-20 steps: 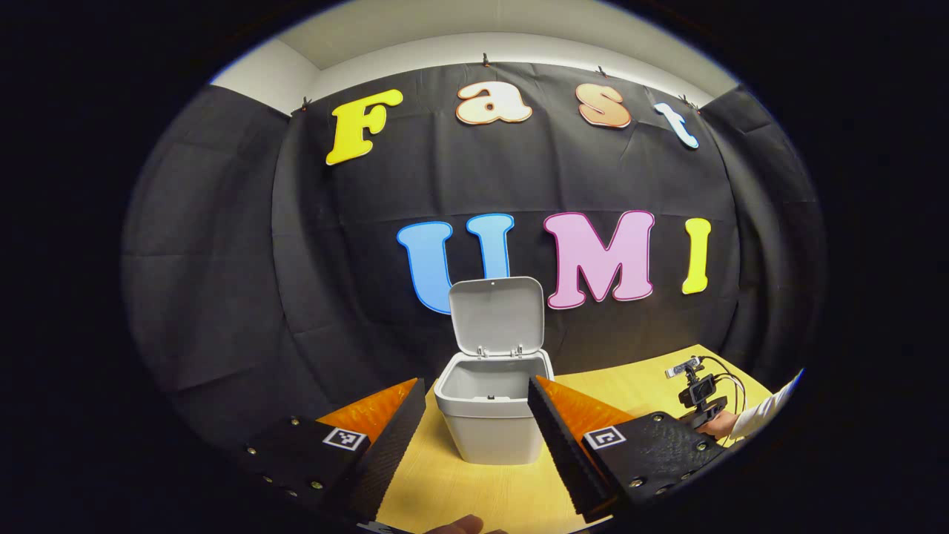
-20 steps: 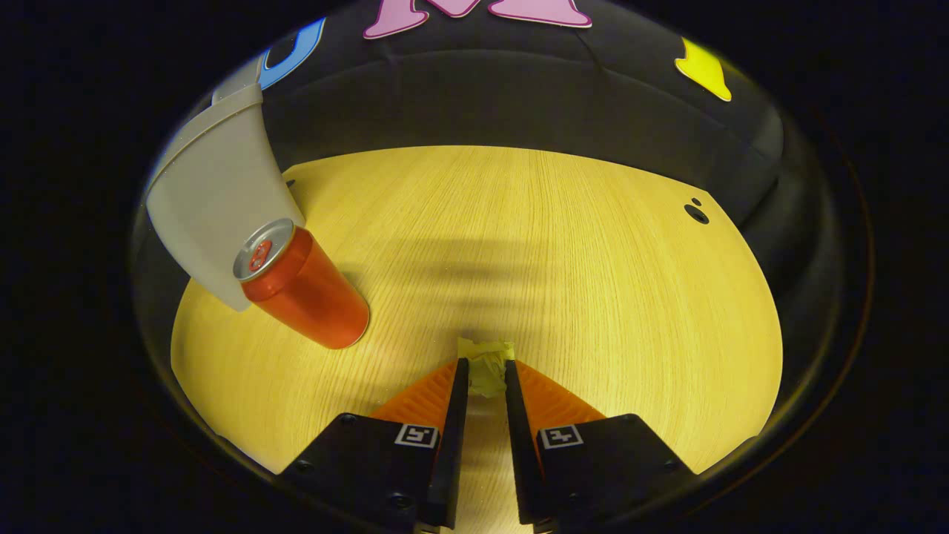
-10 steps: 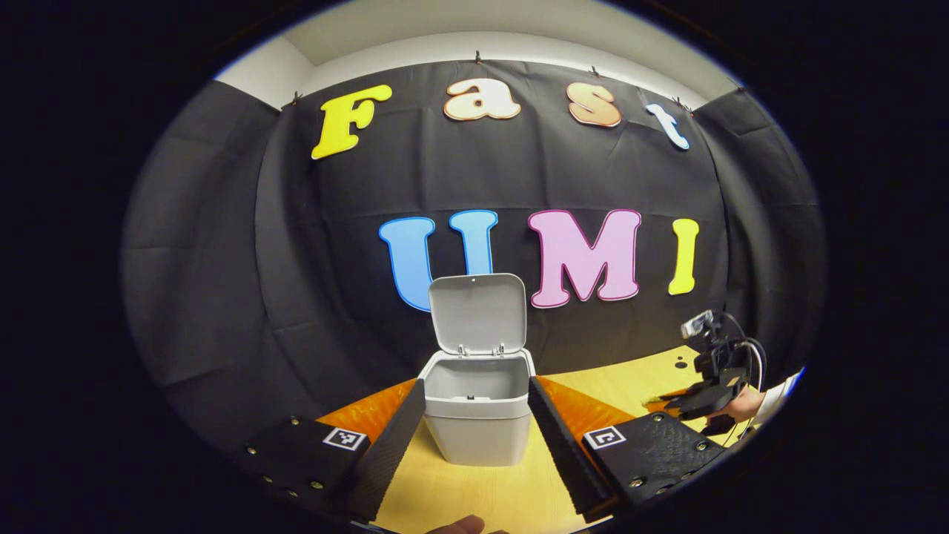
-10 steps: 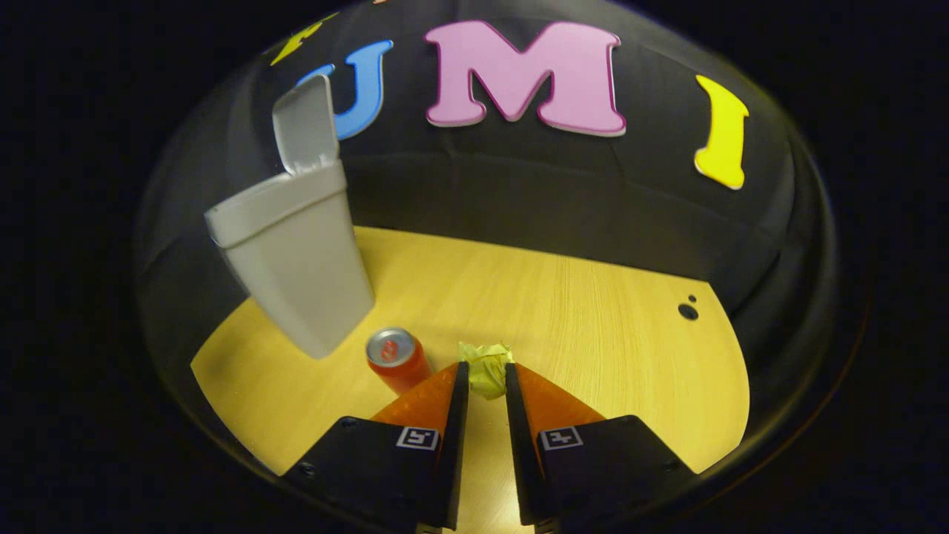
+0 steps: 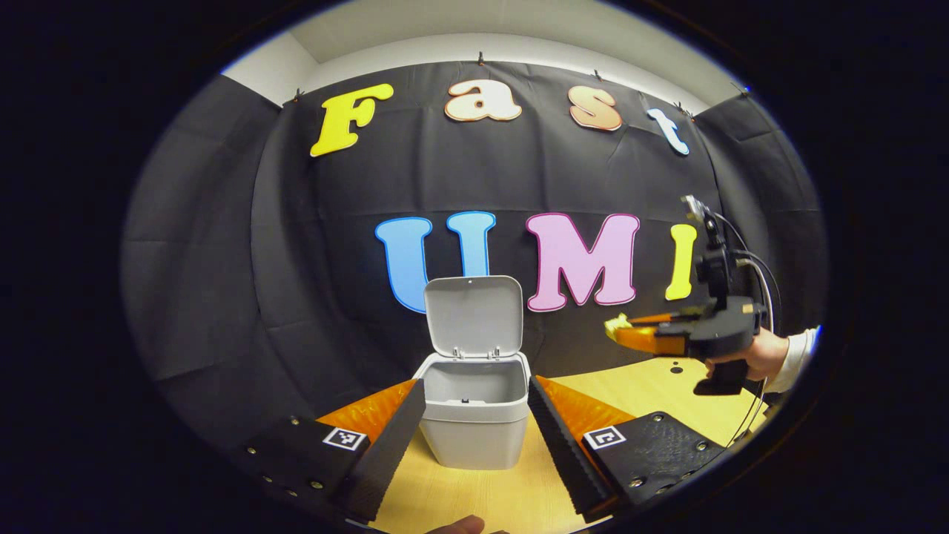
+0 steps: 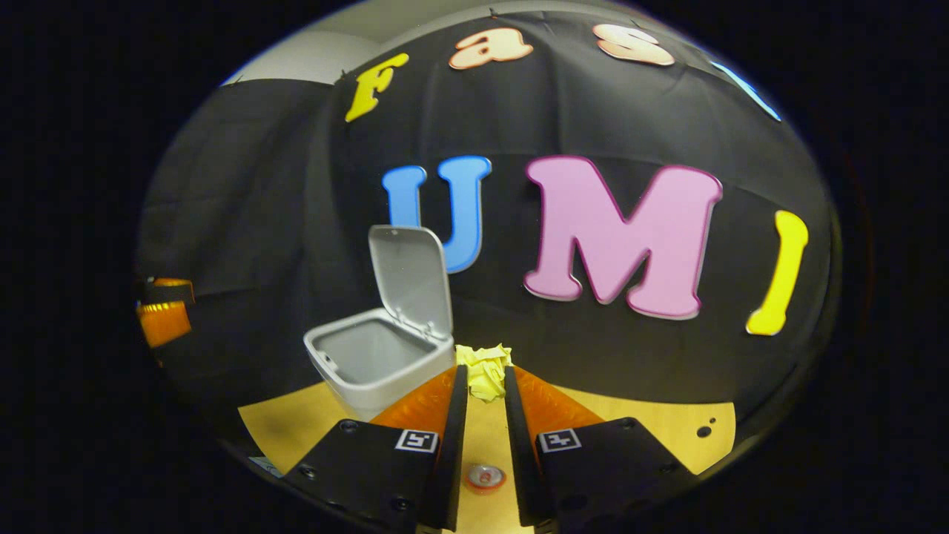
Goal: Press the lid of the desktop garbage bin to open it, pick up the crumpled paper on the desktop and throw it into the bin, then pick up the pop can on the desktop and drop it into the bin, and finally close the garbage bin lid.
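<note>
the wooden worktop (image 5: 652, 382) runs under everything, pale and grained, with the booth's black cloth wall behind it. on it stands the grey bin (image 5: 474, 423), its lid (image 5: 474, 315) tipped up and back on its hinge so the inside shows; in the right gripper view the bin (image 6: 374, 363) sits low and to the left with the lid (image 6: 411, 282) upright. the left claw (image 5: 474, 437) is held low before the bin, its two fingers spread wide apart with nothing between them, the bin showing in the gap. the right claw (image 5: 619, 330) is up in the air to the right of the bin, held by a hand (image 5: 756, 356) in a white sleeve (image 5: 801, 356). in its own view the right claw (image 6: 482, 386) is clamped on the crumpled yellow paper (image 6: 485, 367), both fingers pressing its sides, just right of the bin's rim. the pop can (image 6: 483, 476) stands on the worktop below, its top seen between the fingers.
</note>
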